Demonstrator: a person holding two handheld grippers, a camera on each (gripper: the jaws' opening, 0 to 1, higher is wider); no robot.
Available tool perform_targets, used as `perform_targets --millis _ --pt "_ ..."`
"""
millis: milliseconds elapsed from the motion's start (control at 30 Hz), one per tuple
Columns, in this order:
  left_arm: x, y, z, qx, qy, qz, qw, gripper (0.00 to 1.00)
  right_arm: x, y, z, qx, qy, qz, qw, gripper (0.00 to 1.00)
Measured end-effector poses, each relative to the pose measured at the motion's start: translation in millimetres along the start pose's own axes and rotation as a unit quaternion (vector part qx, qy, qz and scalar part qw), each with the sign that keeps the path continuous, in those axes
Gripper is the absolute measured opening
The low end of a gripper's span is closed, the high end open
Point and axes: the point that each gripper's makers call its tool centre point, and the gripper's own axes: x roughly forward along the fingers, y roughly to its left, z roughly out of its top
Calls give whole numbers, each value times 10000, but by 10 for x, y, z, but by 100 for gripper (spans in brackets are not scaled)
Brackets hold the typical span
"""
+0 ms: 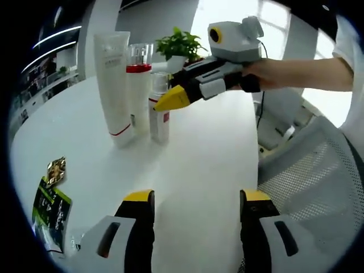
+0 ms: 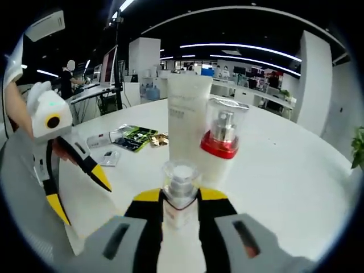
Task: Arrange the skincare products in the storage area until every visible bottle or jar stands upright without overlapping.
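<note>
Gripping small spray bottle (image 2: 180,196) upright, right tongs (image 2: 180,196), white table (image 1: 199,159)

Right tool (image 1: 170,100) reaching in from the right side of the left gripper view, held in a bare hand (image 1: 266,74) with the forearm stretched out behind. Yellow tips brought together around the small clear-capped bottle (image 2: 180,193), one jaw on each side in the right gripper view, pressing its body. Left tool (image 1: 196,199) low over the worktop (image 1: 199,148), jaws spread wide apart with nothing between them. Seen also in the right gripper view at the left (image 2: 79,190), jaws parted and pointing down.
</note>
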Motion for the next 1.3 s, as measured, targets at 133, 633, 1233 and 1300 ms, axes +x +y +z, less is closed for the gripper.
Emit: perform_targets --millis 133,633,1233,1300 --pt "-1 -8 8 -2 -12 -15 10000 57 13 -15 -7 -37 23 64 10000 23" --pt "-2 -10 7 -15 -12 -24 10000 58 51 -39 -54 -17 103 171 9998 23" --pt "-54 10 -8 -77 -1 31 10000 61 34 20 -167 246 233 131 9993 35" --pt "-64 12 -8 -84 -6 43 10000 62 19 38 -180 282 236 117 9993 37"
